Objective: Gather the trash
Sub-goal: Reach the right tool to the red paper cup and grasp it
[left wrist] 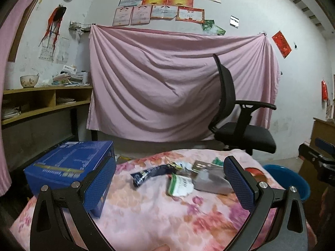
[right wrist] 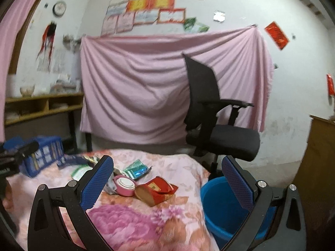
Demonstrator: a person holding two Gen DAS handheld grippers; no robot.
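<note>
Trash lies on a floral pink blanket (left wrist: 146, 215). In the left wrist view I see a dark blue wrapper (left wrist: 146, 174), a green and white packet (left wrist: 181, 185) and a grey pouch (left wrist: 211, 181) just ahead of my open left gripper (left wrist: 169, 186). A big blue box (left wrist: 69, 165) rests against its left finger. In the right wrist view a red packet (right wrist: 156, 190), a pink round cup (right wrist: 124, 185) and a green wrapper (right wrist: 137, 169) lie ahead of my open right gripper (right wrist: 167, 185). A blue bucket (right wrist: 222, 205) stands by the bed's right edge.
A black office chair (left wrist: 238, 113) stands beyond the bed before a hanging pink sheet (left wrist: 167, 79). A wooden shelf (left wrist: 41, 102) with papers and a bowl lines the left wall. A brown cabinet (right wrist: 318, 159) is at the right. A blue crate (right wrist: 45, 154) sits at the left.
</note>
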